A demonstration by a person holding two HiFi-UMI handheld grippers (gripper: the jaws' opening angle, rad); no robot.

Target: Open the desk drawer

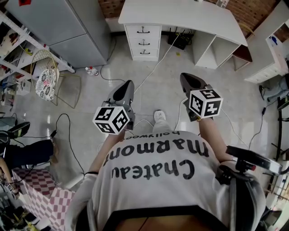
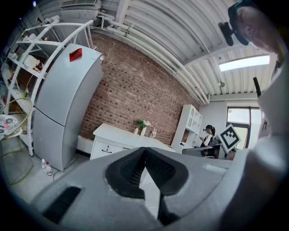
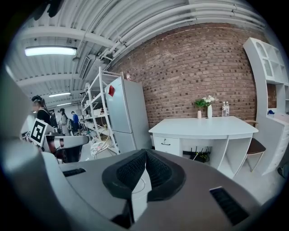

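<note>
Top worn: white short-sleeved T-shirt [image 1: 153,180], black block lettering across the front reading "Chateau Marmont Hollywood". One white shoe [image 1: 159,116] shows below it.

My left gripper [image 1: 128,84] and my right gripper [image 1: 184,76]: grey moulded shells tapering to a point. Each carries a white cube printed with black square markers, left cube [image 1: 112,120], right cube [image 1: 205,103].

Pads [image 2: 131,169]: black ribbed rubber, same on the right [image 3: 160,173].

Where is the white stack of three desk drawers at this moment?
In the head view, the white three-drawer stack sits at top centre, under the left end of the white desk, right of the grey refrigerator.
</note>
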